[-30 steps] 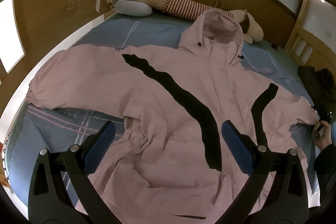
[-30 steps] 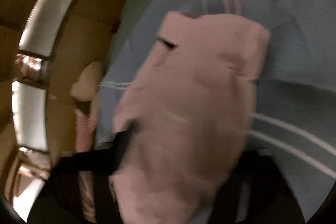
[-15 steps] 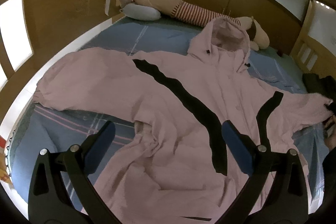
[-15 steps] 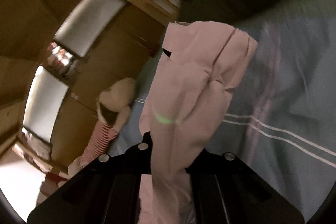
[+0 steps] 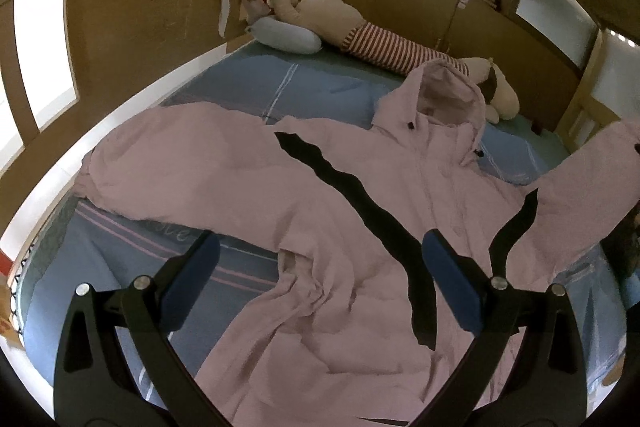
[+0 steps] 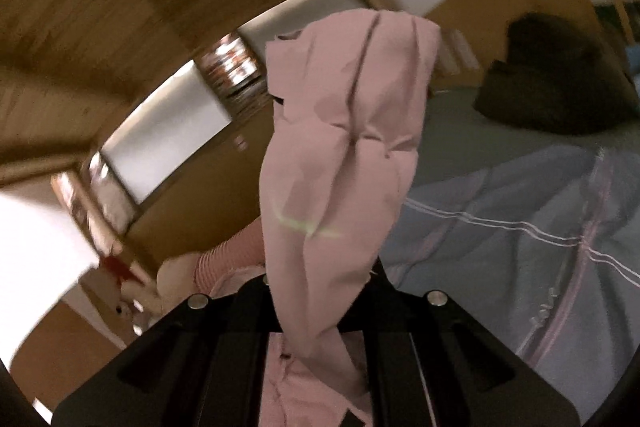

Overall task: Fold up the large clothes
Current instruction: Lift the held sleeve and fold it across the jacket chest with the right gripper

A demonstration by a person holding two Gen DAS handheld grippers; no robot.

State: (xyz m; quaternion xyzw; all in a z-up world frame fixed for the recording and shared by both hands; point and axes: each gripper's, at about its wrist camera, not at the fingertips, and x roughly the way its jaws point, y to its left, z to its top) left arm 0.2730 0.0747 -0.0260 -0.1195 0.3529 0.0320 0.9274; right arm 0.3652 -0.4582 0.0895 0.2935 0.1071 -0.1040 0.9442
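A large pink hooded jacket [image 5: 360,227] with black stripes lies spread front-up on the blue bed [image 5: 248,95]. Its hood [image 5: 444,95] points toward the far wall. In the left wrist view my left gripper [image 5: 320,275] hangs open above the jacket's lower body, with nothing between its blue pads. The jacket's right sleeve [image 5: 592,171] is lifted off the bed at the right edge. In the right wrist view my right gripper [image 6: 320,303] is shut on that sleeve's cuff [image 6: 344,131], which stands up in front of the camera and hides the fingertips.
A long plush toy [image 5: 360,31] in a striped shirt and a pale cushion [image 5: 284,37] lie along the far wall. A dark garment [image 6: 560,87] is heaped on the bed's right side. Wooden bed walls [image 5: 132,11] enclose the mattress.
My right gripper closed on the sleeve cuff and raised it off the bed, rolling as it rose. The left gripper rose slightly, staying open above the jacket.
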